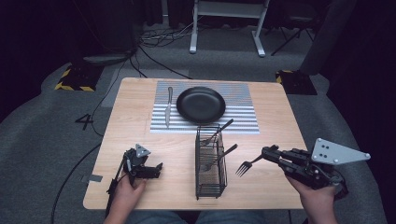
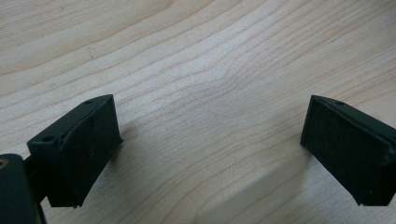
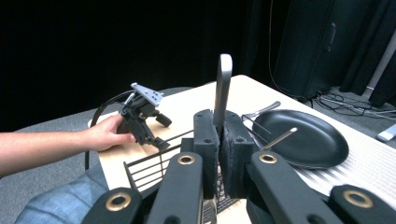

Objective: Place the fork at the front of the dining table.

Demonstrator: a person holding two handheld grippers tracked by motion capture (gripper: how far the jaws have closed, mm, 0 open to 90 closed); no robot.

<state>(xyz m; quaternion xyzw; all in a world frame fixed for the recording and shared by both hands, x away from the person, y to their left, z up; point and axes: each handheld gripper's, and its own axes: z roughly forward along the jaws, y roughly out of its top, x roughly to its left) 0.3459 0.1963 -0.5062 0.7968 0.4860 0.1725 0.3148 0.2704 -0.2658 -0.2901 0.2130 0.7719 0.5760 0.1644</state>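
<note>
A person works at a wooden bench (image 1: 140, 126), with a black wire rack (image 1: 210, 161) as the fixed mark. Left of the rack, the left gripper (image 1: 154, 170) rests low over bare wood, its fingers (image 2: 79, 149) spread wide and holding nothing. Beyond the rack, a knife (image 1: 168, 106) lies beside a black plate (image 1: 201, 104) on a striped mat (image 1: 243, 112). Two utensils lean inside the rack. Right of the rack, the right gripper (image 1: 267, 154) has its fingers (image 3: 205, 144) clamped on a fork (image 1: 246, 165), tines toward the rack.
</note>
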